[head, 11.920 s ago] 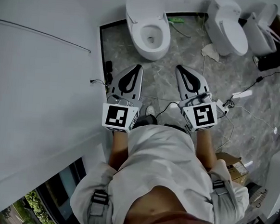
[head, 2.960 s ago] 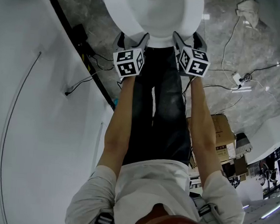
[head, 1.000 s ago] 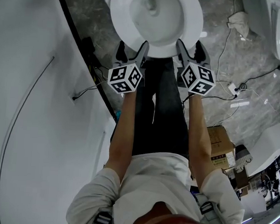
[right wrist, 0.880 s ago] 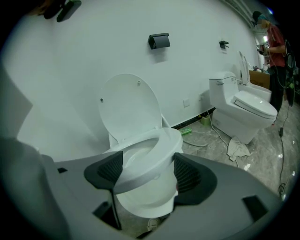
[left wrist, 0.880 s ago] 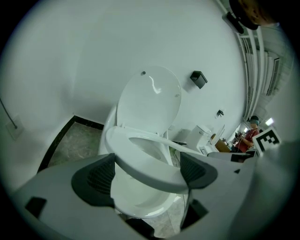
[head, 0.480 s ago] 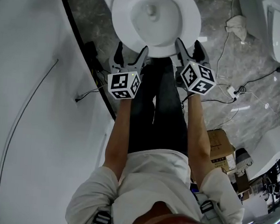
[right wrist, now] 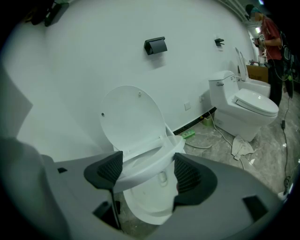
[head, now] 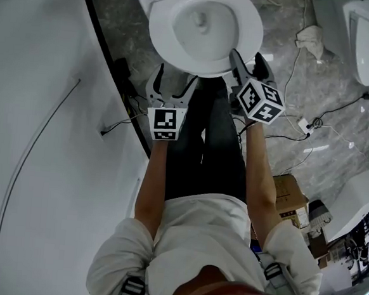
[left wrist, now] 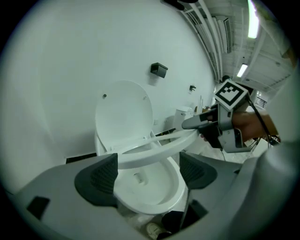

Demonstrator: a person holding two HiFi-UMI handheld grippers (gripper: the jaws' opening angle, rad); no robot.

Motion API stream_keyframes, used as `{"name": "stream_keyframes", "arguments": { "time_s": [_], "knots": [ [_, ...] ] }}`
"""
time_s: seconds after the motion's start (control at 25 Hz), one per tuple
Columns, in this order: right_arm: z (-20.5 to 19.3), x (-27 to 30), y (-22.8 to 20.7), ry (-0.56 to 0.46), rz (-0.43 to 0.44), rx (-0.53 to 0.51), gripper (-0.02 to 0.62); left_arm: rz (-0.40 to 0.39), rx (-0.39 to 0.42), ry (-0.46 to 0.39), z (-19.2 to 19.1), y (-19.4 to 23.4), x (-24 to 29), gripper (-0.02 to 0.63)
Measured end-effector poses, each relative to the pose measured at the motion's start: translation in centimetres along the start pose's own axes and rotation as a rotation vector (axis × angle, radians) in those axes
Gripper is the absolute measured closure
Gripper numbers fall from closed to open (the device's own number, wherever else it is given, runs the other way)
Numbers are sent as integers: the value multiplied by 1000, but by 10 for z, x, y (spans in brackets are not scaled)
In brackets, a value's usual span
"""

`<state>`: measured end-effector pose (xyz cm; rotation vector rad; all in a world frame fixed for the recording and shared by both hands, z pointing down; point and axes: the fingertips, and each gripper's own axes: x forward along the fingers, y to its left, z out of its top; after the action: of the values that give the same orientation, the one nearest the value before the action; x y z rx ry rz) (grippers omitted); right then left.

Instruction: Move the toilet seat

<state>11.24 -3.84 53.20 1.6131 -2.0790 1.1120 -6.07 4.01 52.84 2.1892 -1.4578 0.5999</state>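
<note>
Toilet seat [left wrist: 159,148] half-raised; lid [left wrist: 124,112] upright behind.

The toilet seat [left wrist: 154,149] stands tilted above the bowl [left wrist: 145,192], hinged at the back, with the lid [left wrist: 124,117] upright behind it against the wall [right wrist: 93,56]. The right tongs [right wrist: 150,172] clamp the seat's front edge, toward its right side. The left tongs [left wrist: 149,172] sit just before the bowl's front left, jaws apart, the raised seat ahead between them. Further right along the wall stands a second toilet [right wrist: 243,105]. A rag [right wrist: 241,146] lies on the floor [head: 289,107] before it.
</note>
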Motion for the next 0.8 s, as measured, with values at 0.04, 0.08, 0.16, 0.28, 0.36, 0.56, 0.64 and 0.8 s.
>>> {"name": "stream_keyframes", "arguments": {
  "time_s": [0.04,0.08,0.16,0.28,0.36,0.56,0.64,0.8],
  "knots": [
    [-1,0,0,8,0,-1,233,6,7,4,0,1,3,179],
    [-1,0,1,14,2,-2,233,8,21,5,1,2,4,179],
    [-1,-1,2,19,10,-3,233,10,51,4,4,2,4,182],
    [-2,-1,1,15,20,2,232,11,52,10,5,0,3,199],
    [-3,-2,1,11,26,-4,232,11,43,17,3,-2,3,213],
    [6,-12,13,-30,61,-198,258,18,14,15,6,0,4,225],
    [9,-18,17,-49,83,-256,272,21,0,6,9,2,5,225],
    [17,-28,24,-79,117,-337,276,21,-15,-6,17,6,7,225]
  ]
}}
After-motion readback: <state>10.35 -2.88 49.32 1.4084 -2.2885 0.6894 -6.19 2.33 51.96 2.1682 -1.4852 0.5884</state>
